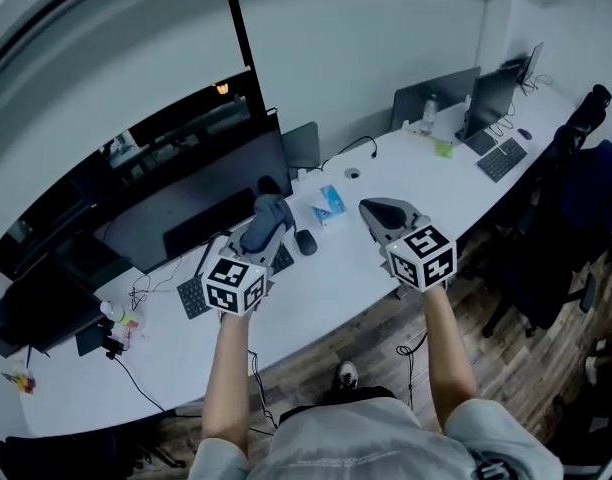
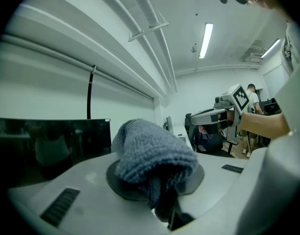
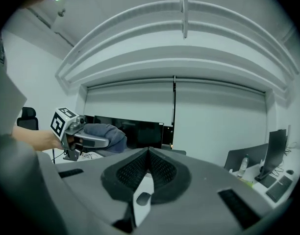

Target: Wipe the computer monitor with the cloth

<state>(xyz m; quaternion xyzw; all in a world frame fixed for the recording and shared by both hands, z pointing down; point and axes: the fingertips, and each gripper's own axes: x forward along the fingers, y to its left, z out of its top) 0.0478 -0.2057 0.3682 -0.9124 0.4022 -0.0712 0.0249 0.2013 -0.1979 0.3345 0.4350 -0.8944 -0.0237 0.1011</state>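
My left gripper [image 1: 265, 230] is pinching the one cloth [image 2: 152, 153] — a grey-blue, nubbly bundle that bulges over both jaws and hides their tips. I hold it in the air above the white desk [image 1: 416, 183], near the dark computer monitor [image 1: 201, 203]. In the left gripper view the screen sits off to the left of the cloth, apart from it.

My right gripper [image 3: 149, 154] has its two ribbed pads pressed together with nothing between them. It hangs beside the left one, to its right, over the front part of the desk.

Counting what I see: two grippers, each with one marker cube [image 1: 233, 284]; one cloth; one monitor in front of me. Below the left gripper lies one keyboard [image 1: 191, 296], partly hidden by the cube. Just right of it are one dark mouse [image 1: 306, 242] and one small blue-and-white box [image 1: 329, 204].

At the far right end of the same desk stand two more screens [image 1: 491, 98], with a second keyboard [image 1: 502, 158] in front of them and one bottle [image 1: 428, 114] between them. Past the desk's near edge, one shoe [image 1: 346, 374] shows on the wooden floor [image 1: 386, 328] — my two bare forearms reach out above it.
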